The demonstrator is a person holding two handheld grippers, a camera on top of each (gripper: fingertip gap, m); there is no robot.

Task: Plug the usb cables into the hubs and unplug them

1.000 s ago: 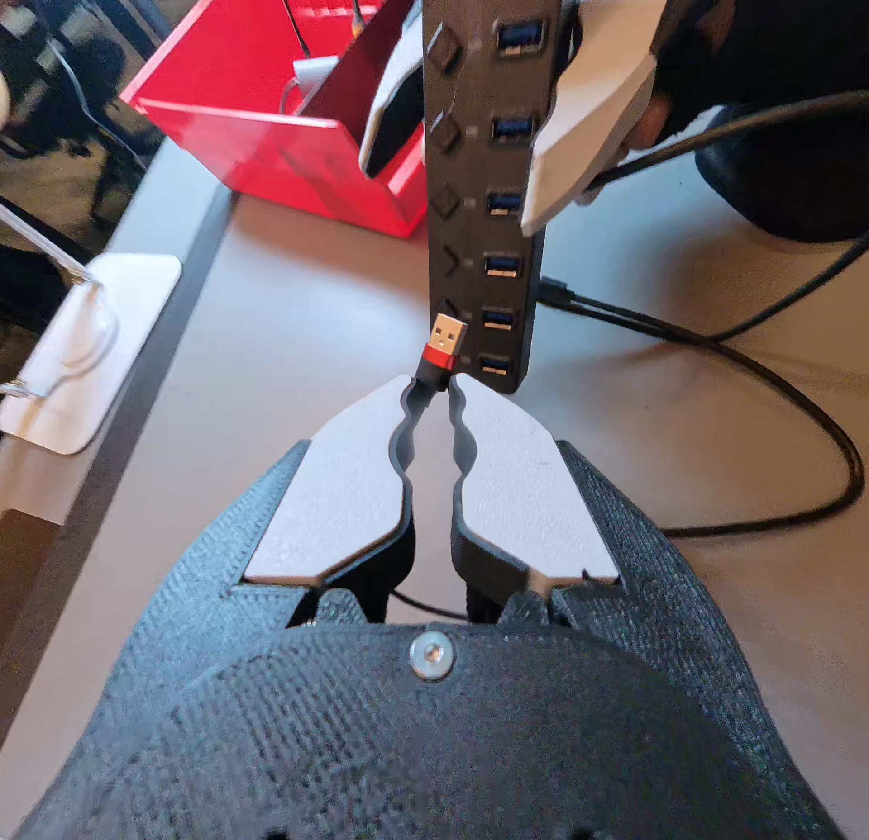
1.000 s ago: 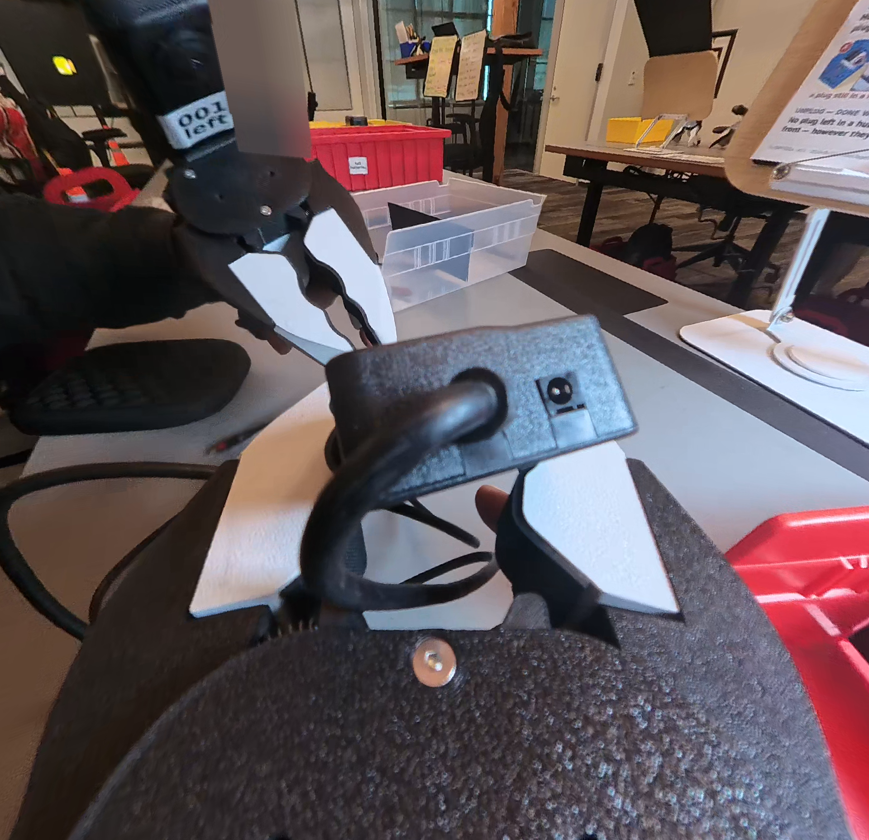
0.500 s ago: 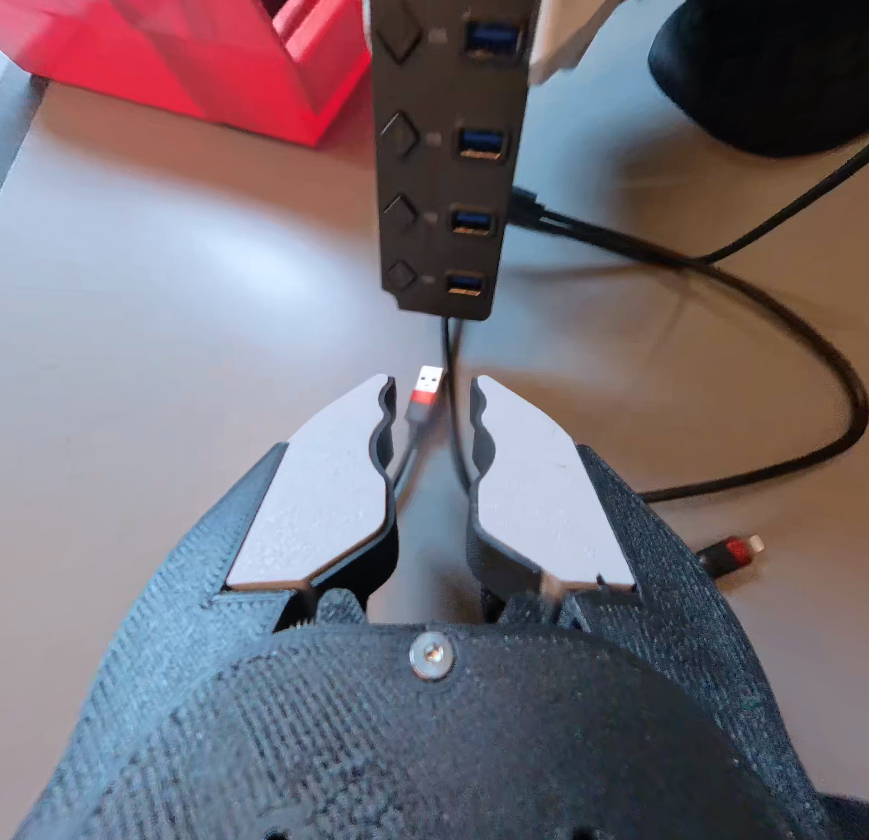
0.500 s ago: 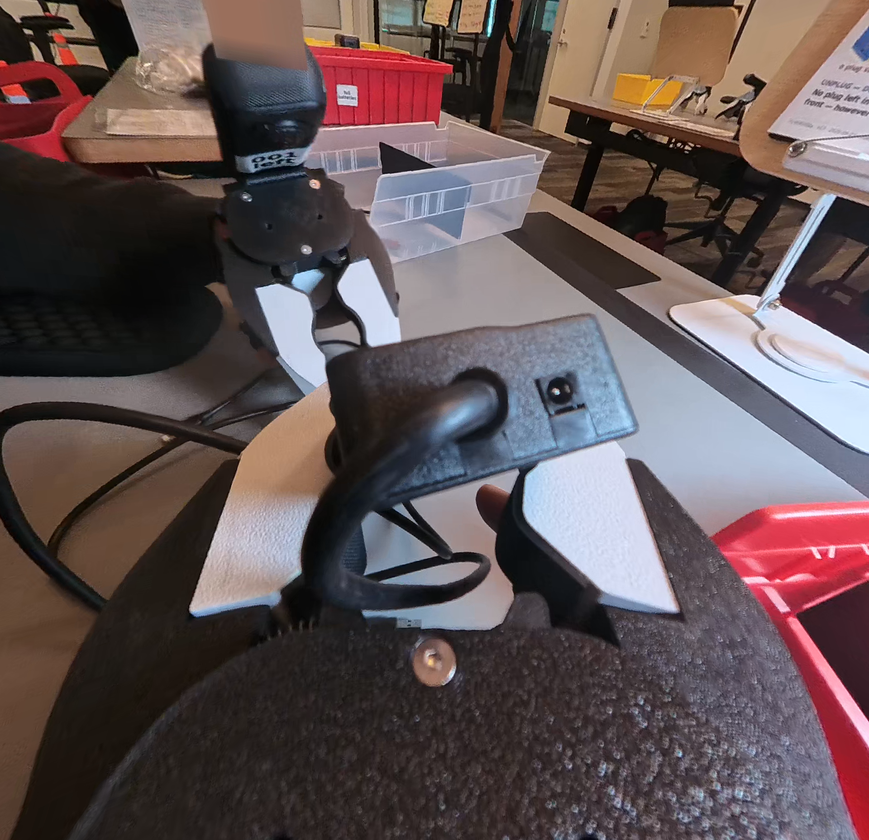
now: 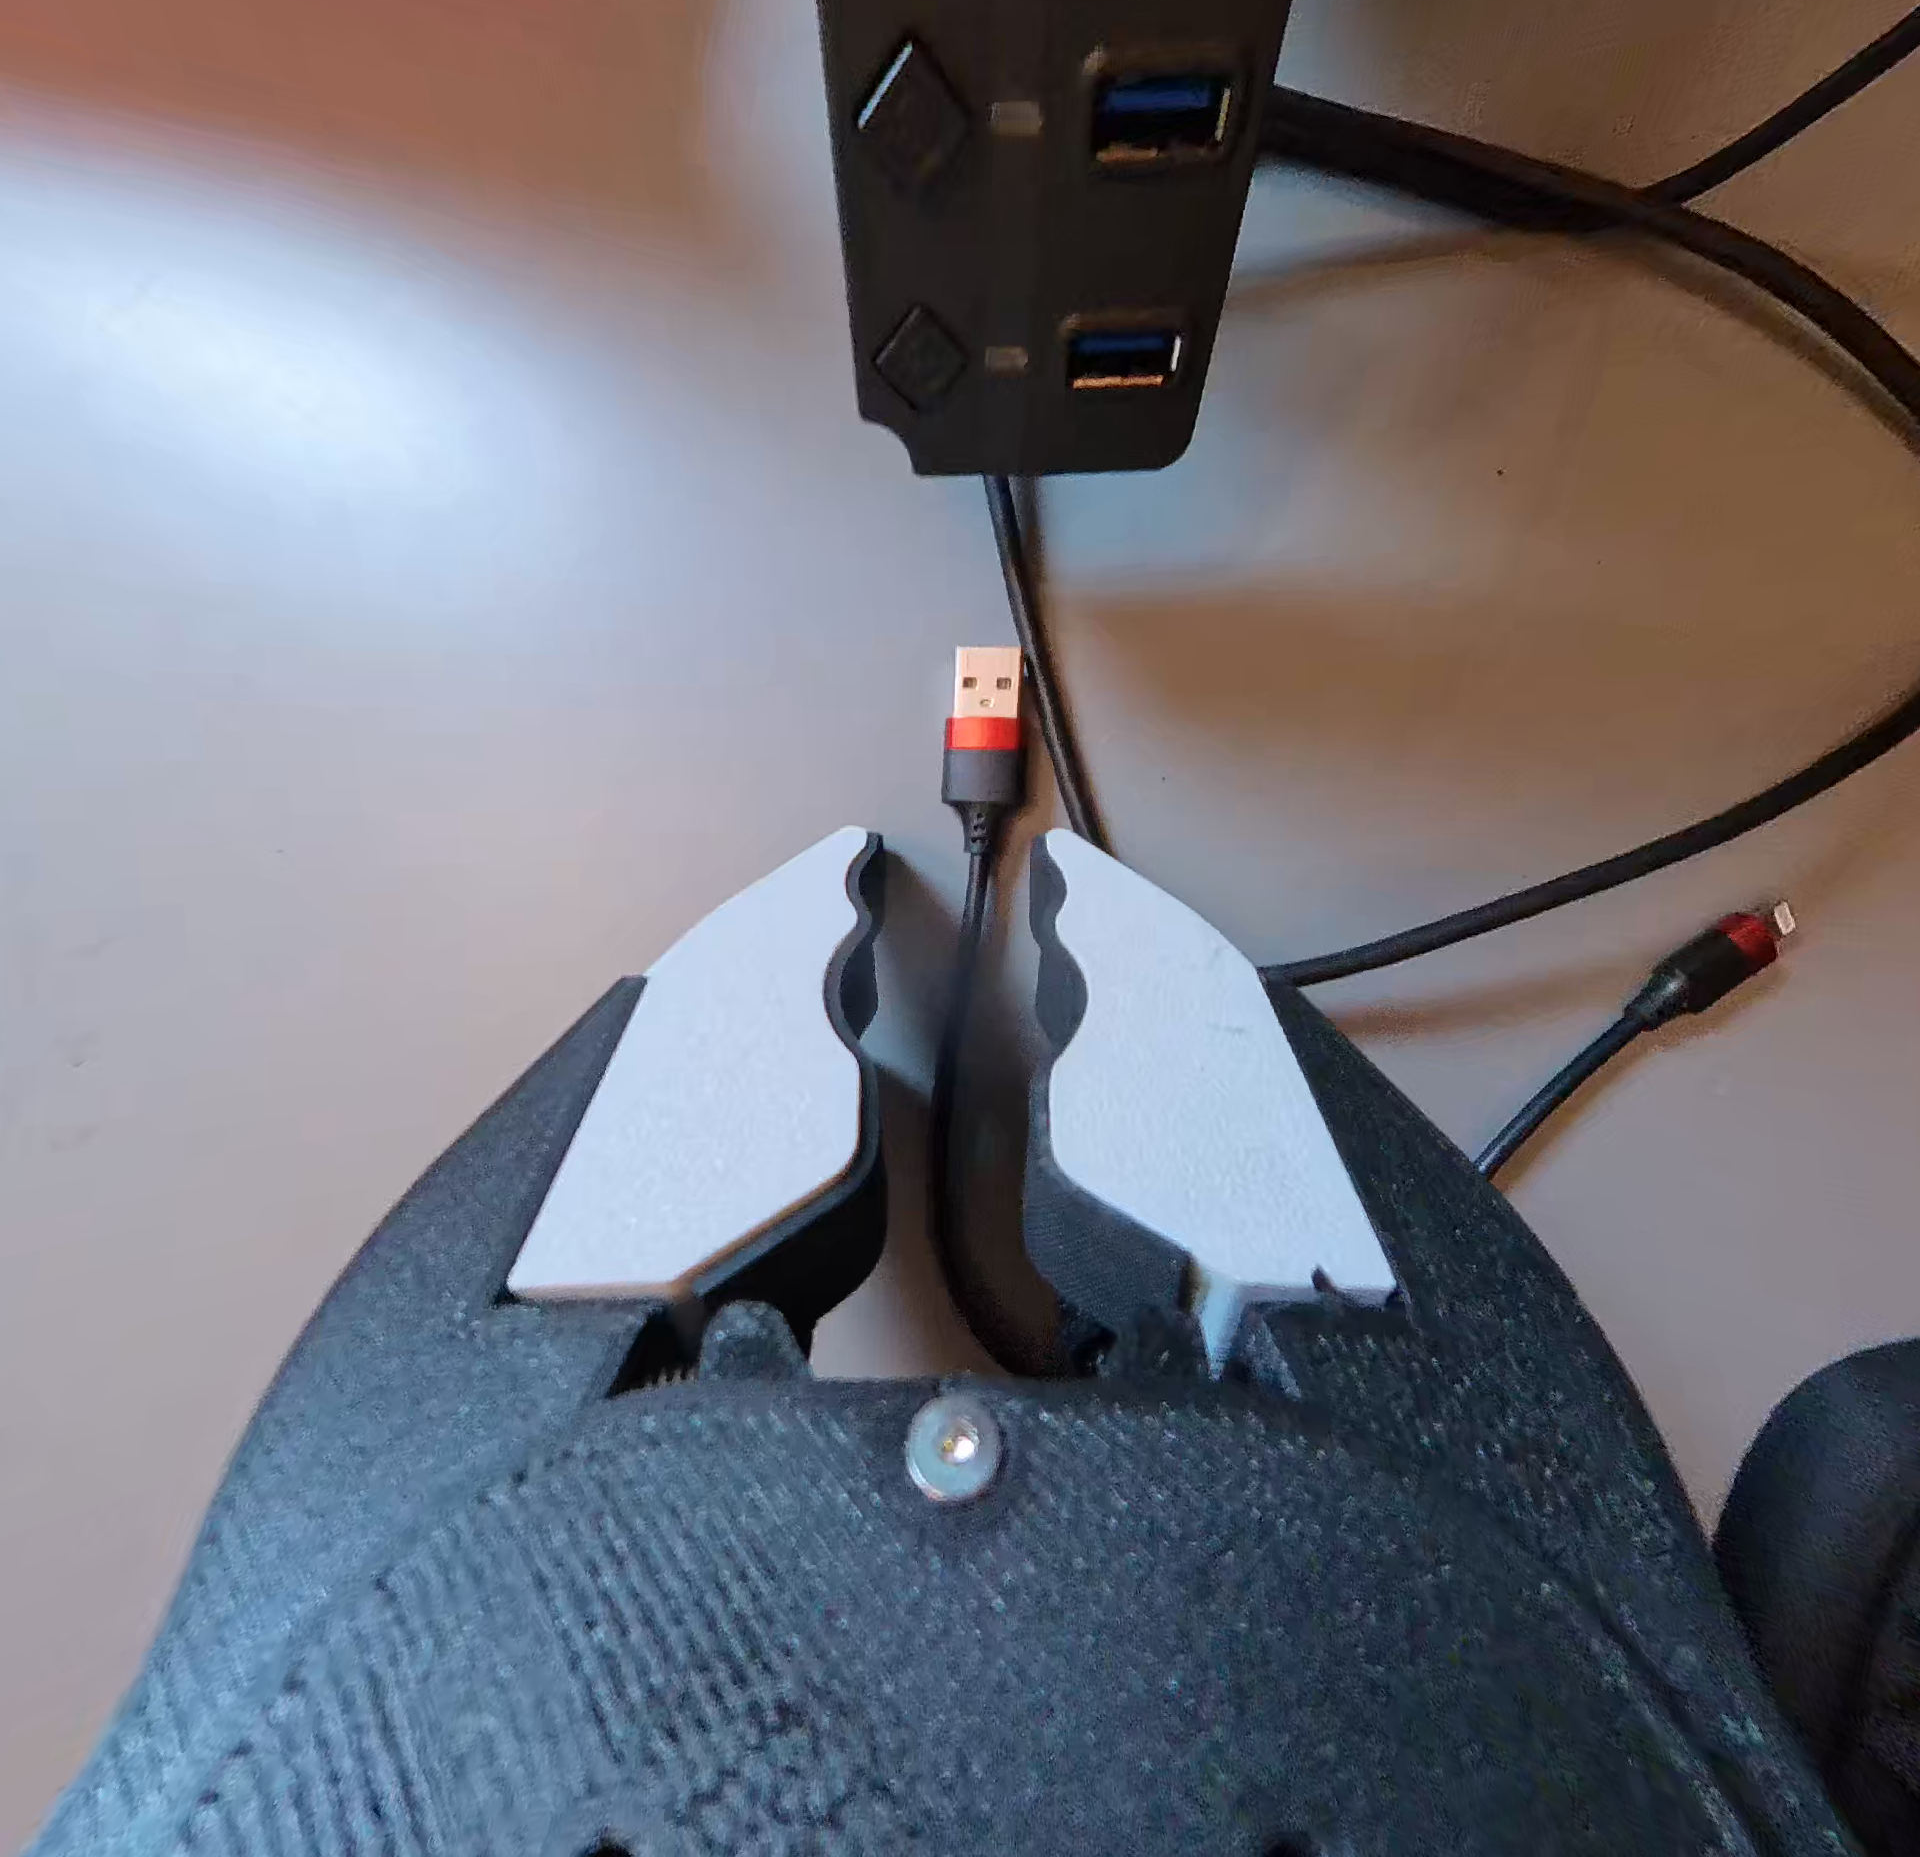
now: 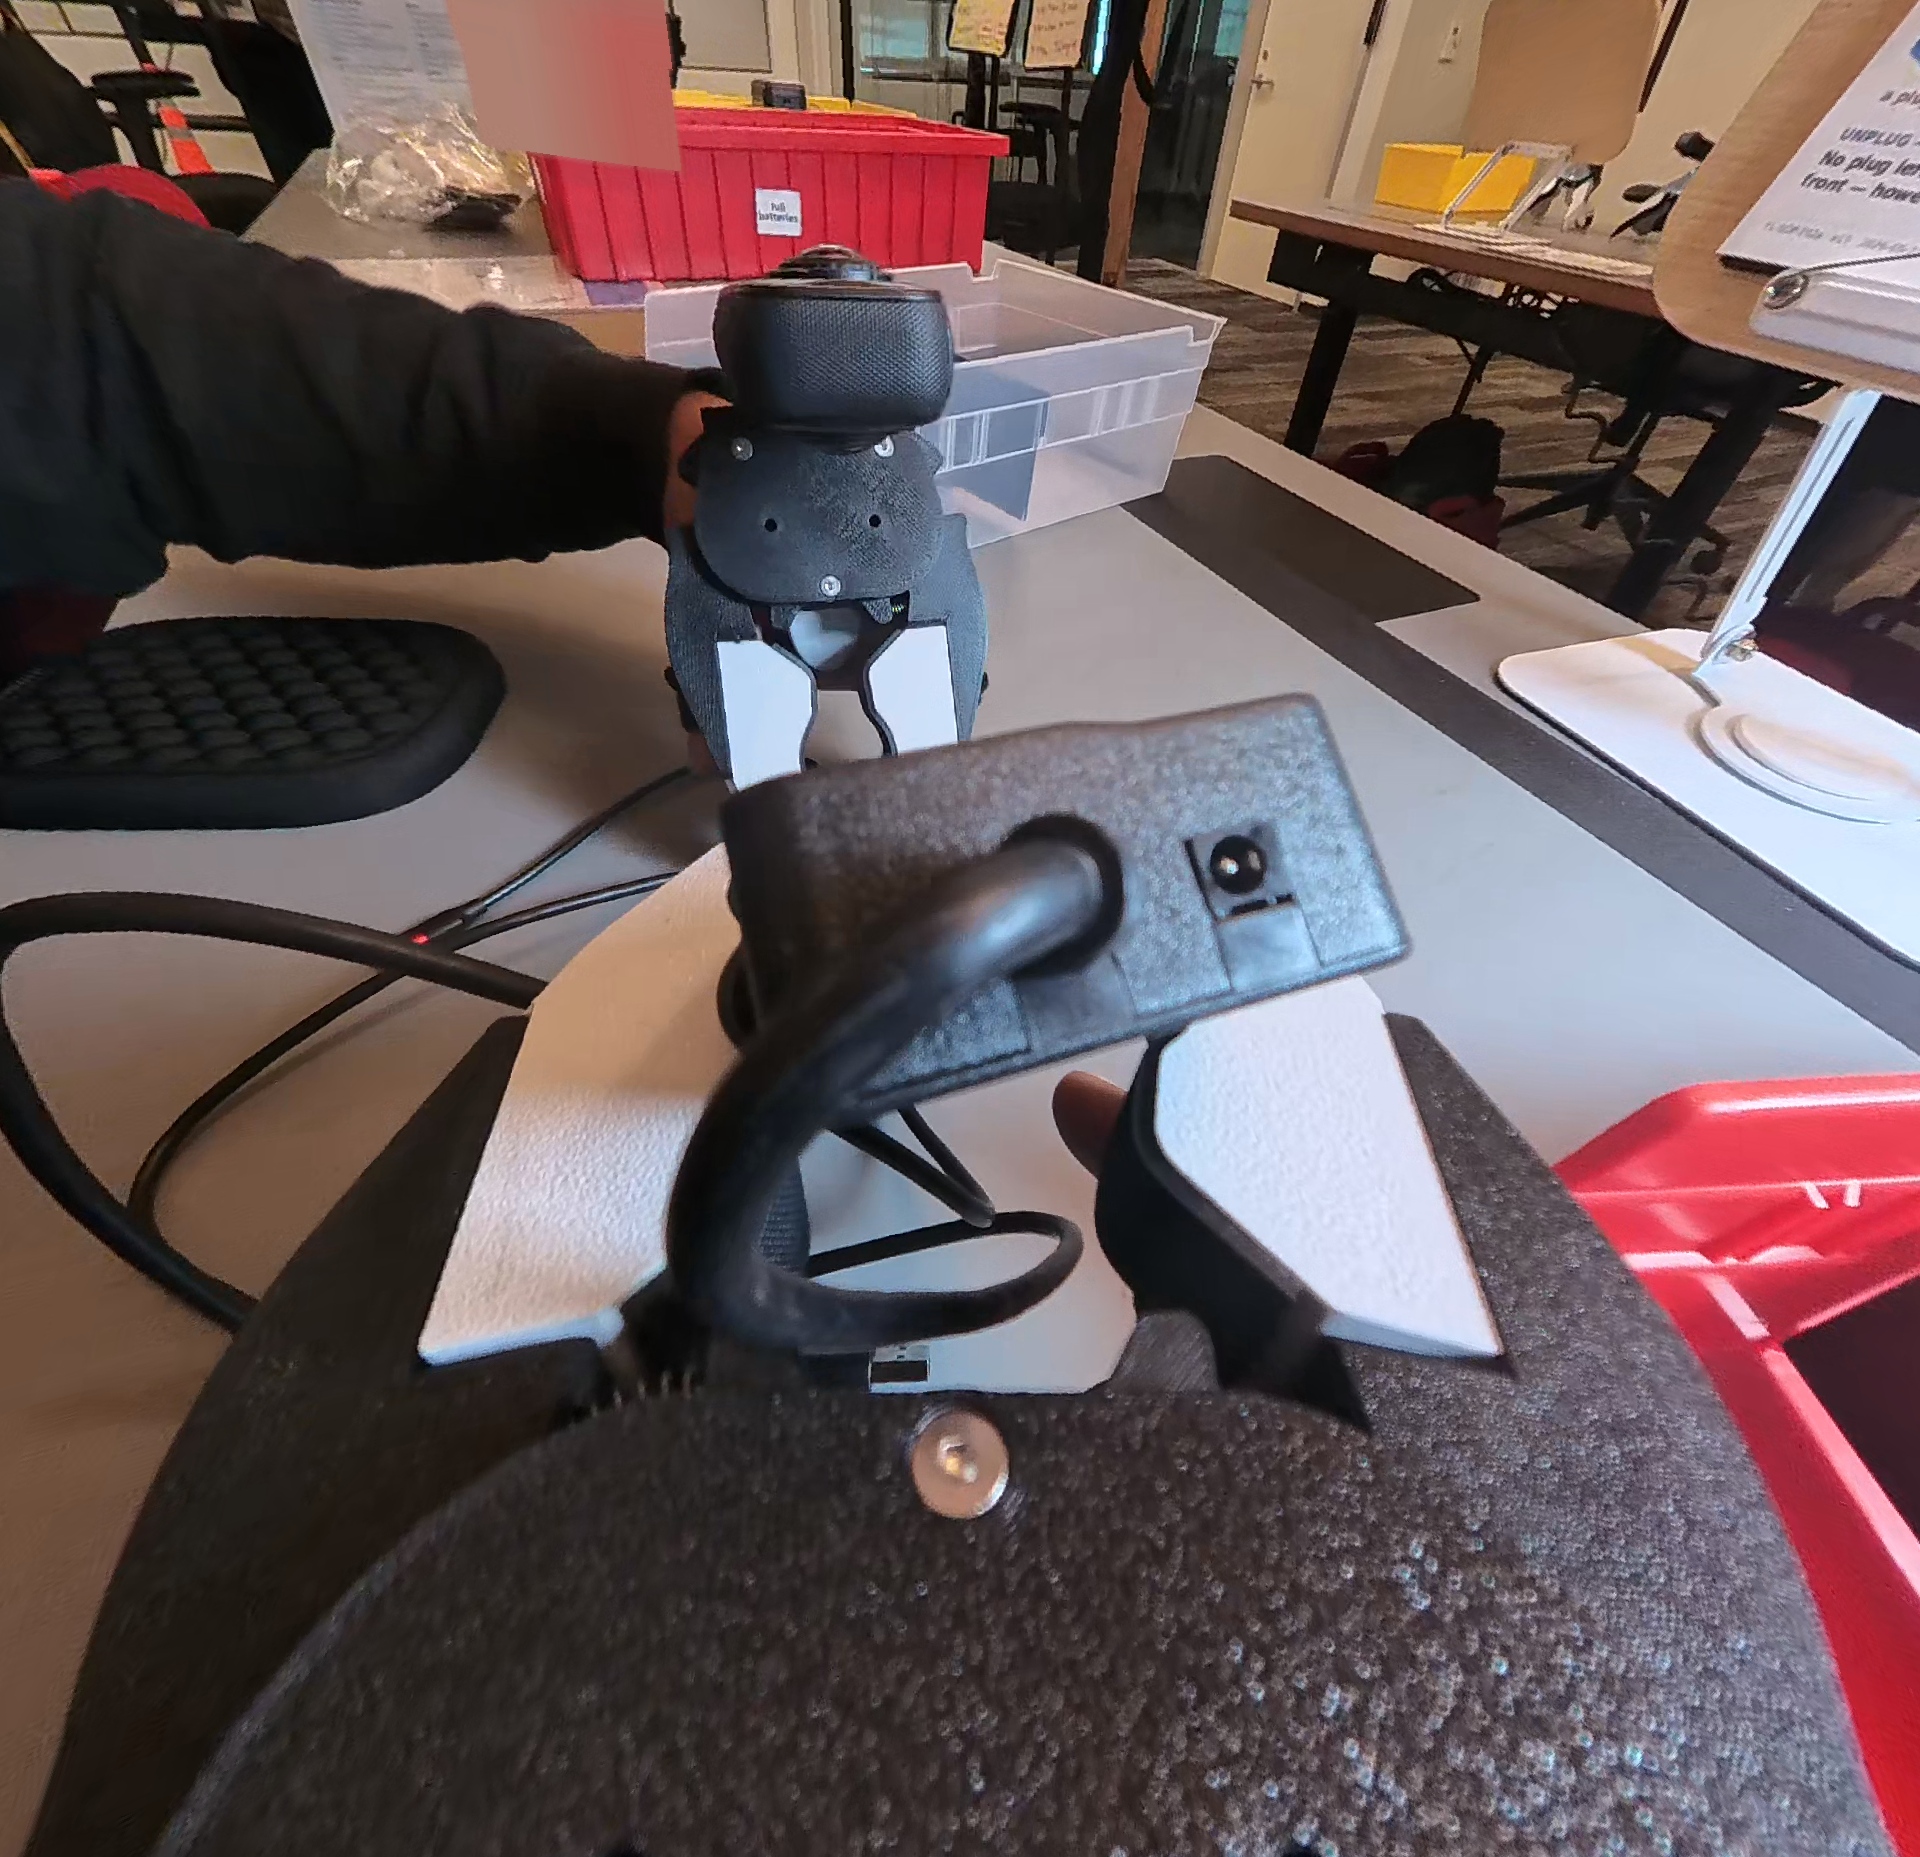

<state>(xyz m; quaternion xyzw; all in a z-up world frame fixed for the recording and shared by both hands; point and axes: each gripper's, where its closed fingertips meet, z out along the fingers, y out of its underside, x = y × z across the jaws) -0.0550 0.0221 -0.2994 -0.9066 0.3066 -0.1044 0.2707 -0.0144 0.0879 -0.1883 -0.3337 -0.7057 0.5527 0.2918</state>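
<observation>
A black USB hub point(image 5: 1039, 249) with blue ports hangs above the table, and it also shows in the right wrist view point(image 6: 1091, 872). My right gripper point(image 6: 966, 976) is shut on the hub and holds it up. A USB-A plug point(image 5: 985, 711) with a red collar lies on the grey table just below the hub. Its thin black cable runs back between my left fingers without being gripped. My left gripper point(image 5: 958, 851) is open, tips just behind the plug. It also shows in the right wrist view point(image 6: 831, 758), pointing down at the table.
The cable's other red-collared end point(image 5: 1725, 950) lies to the right. The hub's thick black cable point(image 5: 1558, 218) loops across the table. A red bin point(image 6: 1766, 1184) is at the right, with a clear bin point(image 6: 1091, 425), a black cushion point(image 6: 229, 716) and a white stand base point(image 6: 1714, 706) around. The grippers' ends are close to 15 cm from one another.
My left gripper opened and let go of the USB plug, which now lies on the table. It moved down and back from the hub. The right gripper still holds the hub.
</observation>
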